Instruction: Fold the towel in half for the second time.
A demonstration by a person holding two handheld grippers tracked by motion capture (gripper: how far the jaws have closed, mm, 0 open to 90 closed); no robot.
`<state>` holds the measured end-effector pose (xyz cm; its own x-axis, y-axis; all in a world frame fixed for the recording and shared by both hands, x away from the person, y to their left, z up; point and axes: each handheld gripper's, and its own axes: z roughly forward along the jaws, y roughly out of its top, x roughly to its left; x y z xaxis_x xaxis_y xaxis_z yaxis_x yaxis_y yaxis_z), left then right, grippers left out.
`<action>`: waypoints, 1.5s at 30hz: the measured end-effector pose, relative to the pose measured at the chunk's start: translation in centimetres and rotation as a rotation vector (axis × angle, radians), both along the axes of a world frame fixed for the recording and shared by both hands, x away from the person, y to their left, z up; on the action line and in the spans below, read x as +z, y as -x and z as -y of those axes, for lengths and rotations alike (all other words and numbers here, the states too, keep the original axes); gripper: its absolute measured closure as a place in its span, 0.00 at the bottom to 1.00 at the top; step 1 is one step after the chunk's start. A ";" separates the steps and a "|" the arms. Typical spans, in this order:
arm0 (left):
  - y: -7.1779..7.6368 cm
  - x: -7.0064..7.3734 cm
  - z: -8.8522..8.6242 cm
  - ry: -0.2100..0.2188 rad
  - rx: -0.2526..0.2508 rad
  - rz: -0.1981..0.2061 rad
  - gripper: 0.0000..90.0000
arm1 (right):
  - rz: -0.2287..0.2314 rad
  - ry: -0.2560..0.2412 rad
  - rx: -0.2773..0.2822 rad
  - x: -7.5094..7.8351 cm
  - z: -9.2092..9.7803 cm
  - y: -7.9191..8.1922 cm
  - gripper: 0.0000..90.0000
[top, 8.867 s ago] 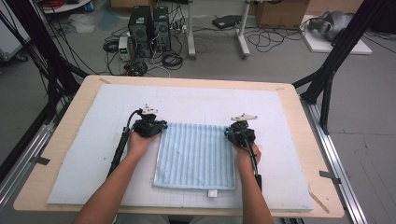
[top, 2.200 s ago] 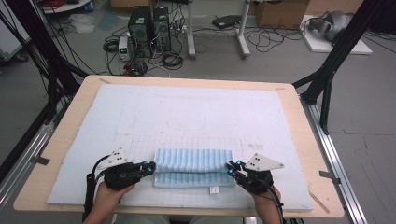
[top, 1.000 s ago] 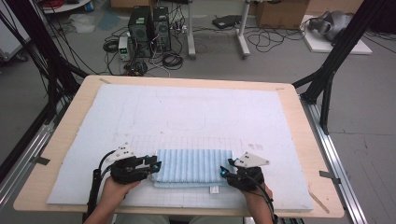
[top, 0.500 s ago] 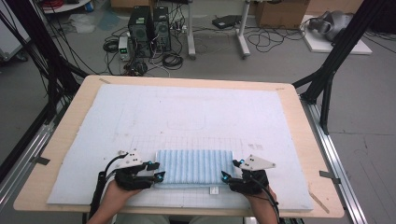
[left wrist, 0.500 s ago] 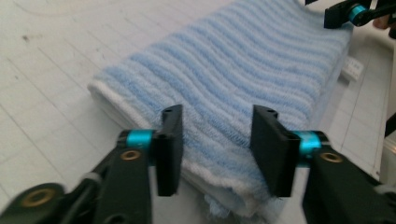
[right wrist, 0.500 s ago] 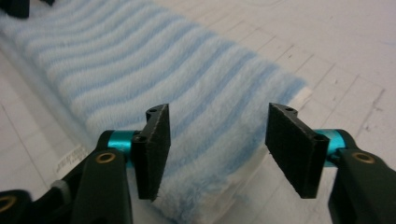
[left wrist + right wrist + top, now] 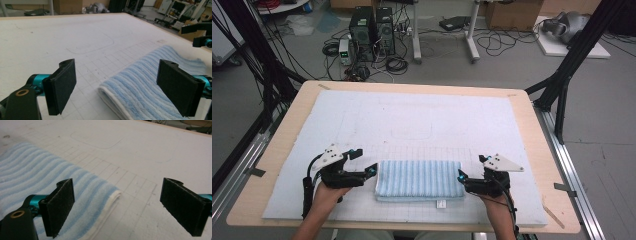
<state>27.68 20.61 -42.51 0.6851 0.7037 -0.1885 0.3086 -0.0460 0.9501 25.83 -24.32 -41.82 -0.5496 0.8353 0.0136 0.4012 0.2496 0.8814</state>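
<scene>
A blue-and-white striped towel (image 7: 419,180) lies folded into a long band near the front of the white gridded mat (image 7: 412,120). My left gripper (image 7: 364,161) stands open just off the towel's left end. In the left gripper view its pads (image 7: 62,87) stand wide apart, with the towel's folded corner (image 7: 140,85) between and ahead of them. My right gripper (image 7: 471,167) stands open at the towel's right end. The right gripper view shows the towel's end (image 7: 37,180) beside its left pad (image 7: 60,205). Neither gripper holds anything.
The mat covers most of a wooden table (image 7: 537,150), and a small white tag (image 7: 441,203) sticks out from the towel's front edge. Black frame posts (image 7: 562,85) stand at the right and left. Computers and cables (image 7: 372,30) sit on the floor beyond the far edge.
The towel, spread flat at first, is now folded in half toward the front. Both grippers came from its far corners to the front and now stand open at its ends.
</scene>
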 end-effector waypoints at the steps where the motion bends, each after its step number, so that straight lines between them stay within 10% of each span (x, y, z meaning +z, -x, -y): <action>1: 0.0 0.0 -0.2 0.002 0.013 0.025 0.18 | 0.004 -0.005 -0.005 0.1 0.2 0.0 0.13; 5: 0.0 0.2 -0.8 -0.006 0.053 0.102 0.18 | 0.014 0.005 -0.025 0.4 1.0 0.0 0.13; 19: 0.0 0.8 -3.2 0.003 0.113 0.067 0.18 | 0.043 -0.006 -0.107 0.7 4.4 0.9 0.13; 45: 0.6 1.0 -4.2 -0.012 0.123 0.069 0.18 | 0.057 0.002 -0.108 1.2 4.5 1.5 0.13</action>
<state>27.05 24.82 -41.46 0.6047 0.7850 -0.1350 0.2462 -0.0230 0.9689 24.31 -28.87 -40.66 -0.4558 0.8899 -0.0171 0.3754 0.2096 0.9028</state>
